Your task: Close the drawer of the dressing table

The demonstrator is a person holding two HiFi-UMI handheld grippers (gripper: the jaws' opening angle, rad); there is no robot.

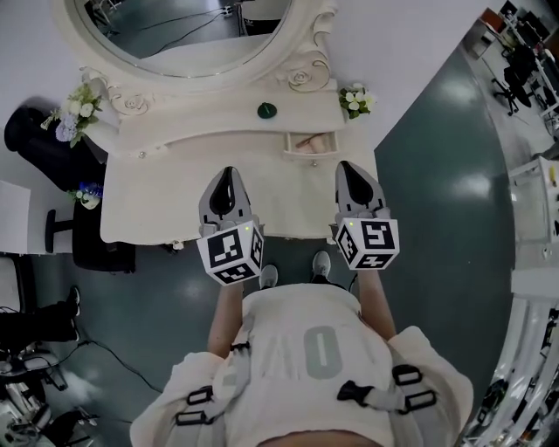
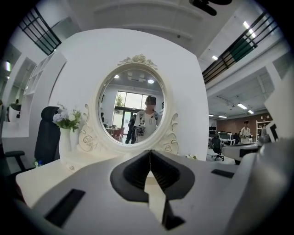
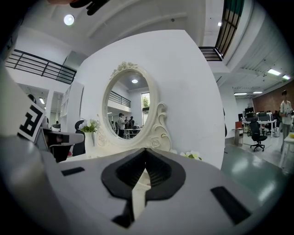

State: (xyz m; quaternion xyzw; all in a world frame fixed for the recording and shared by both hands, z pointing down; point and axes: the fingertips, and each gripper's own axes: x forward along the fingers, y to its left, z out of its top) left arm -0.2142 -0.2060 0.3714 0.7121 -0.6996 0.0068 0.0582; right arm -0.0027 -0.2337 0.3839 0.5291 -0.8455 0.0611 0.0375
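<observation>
Closure outstanding: the drawer (image 1: pixel 312 143) stands pulled out at the right of the dressing table's (image 1: pixel 166 205) raised tier, with the left gripper (image 1: pixel 229 172) and right gripper (image 1: pixel 348 167), 2 empty claws with jaws together, short of it.

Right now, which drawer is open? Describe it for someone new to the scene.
Find the white dressing table with the oval mirror. On its raised back shelf, go to the right end, near the flower bunch. The drawer there is pulled out, its inside showing; the rest looks shut.
</observation>
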